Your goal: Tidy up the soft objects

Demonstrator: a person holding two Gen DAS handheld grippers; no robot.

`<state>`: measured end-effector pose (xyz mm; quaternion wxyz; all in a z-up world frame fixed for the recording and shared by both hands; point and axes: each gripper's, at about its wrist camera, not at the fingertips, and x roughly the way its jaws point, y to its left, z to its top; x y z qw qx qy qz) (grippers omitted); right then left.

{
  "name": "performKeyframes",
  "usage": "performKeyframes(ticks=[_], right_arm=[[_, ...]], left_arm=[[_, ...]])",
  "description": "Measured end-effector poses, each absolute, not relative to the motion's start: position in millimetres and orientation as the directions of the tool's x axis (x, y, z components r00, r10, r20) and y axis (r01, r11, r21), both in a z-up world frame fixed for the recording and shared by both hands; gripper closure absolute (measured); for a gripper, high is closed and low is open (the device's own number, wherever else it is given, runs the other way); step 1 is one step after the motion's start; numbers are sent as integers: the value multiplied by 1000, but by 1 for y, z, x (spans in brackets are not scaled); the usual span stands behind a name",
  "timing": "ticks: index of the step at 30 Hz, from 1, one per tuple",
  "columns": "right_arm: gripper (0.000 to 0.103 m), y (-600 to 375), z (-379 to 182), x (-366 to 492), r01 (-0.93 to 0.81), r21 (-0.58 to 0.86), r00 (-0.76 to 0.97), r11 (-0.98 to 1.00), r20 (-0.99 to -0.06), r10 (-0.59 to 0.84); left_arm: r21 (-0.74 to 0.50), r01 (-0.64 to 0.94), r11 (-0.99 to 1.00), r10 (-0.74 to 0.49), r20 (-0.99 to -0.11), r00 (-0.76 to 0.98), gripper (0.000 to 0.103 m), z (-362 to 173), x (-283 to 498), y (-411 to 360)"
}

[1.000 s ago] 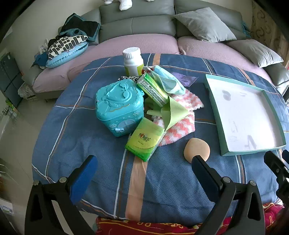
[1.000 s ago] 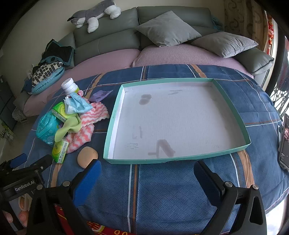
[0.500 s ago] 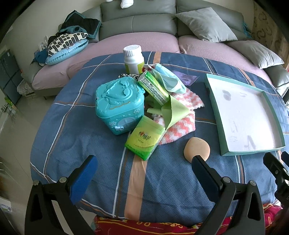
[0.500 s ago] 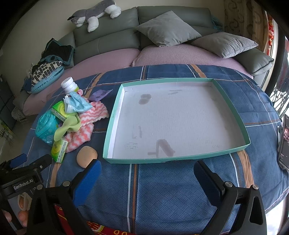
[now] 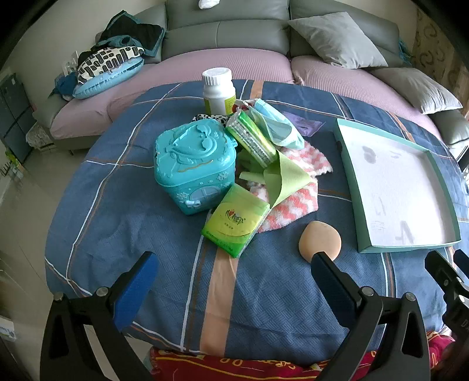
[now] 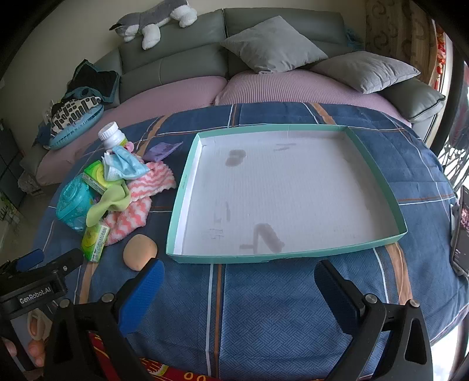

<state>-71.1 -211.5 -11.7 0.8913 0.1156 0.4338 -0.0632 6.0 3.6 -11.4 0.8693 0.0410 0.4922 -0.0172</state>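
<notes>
The soft things lie heaped on the table (image 5: 164, 293), which is covered with a blue plaid cloth. In the left wrist view the heap sits at the centre: a pink-and-white chevron cloth (image 5: 296, 205) is spread under a light green cloth (image 5: 288, 180), with a blue face mask (image 5: 275, 126) draped on top at about 1 o'clock. A green tissue pack (image 5: 236, 219) leans against the near side of a turquoise heart-lid box (image 5: 193, 162), which stands at 9 o'clock of the heap. A 2nd green packet (image 5: 252, 139) lies tilted between the box and the mask. A white pill bottle (image 5: 218, 91) stands upright at 12 o'clock behind them, and a small purple sachet (image 5: 303, 124) lies flat beyond the mask. A peach oval sponge (image 5: 319, 240) rests alone at 5 o'clock of the heap, near it but apart from it.

A shallow teal-rimmed tray (image 6: 378, 175) with a white floor lies at 3 o'clock of the heap, well clear of it; nothing lies in it.

The left tongs (image 5: 234, 277) hang over the near table edge, spread wide and holding nothing, the sponge just beyond the right finger. The right tongs (image 6: 239, 282) are likewise wide apart and bare, pointing at the tray's near rim.

A grey sofa (image 6: 181, 67) with grey cushions (image 6: 272, 44) curves behind the table, with a plush dog (image 6: 152, 23) on its back.
</notes>
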Motion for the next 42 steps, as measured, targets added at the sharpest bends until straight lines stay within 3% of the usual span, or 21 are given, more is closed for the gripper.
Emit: performKeyframes(ticks=[34,42], right_arm=[[0,-210,-18,-72,215,151,610,965,-792,-12],[0,-206,-9,-70,190,144,616,971,-788,-4]], left_arm=[[7,57,998,-22,-869,494,0,-15,8,9],[-114,27,993,-113,-873,474,0,-13,13,29]])
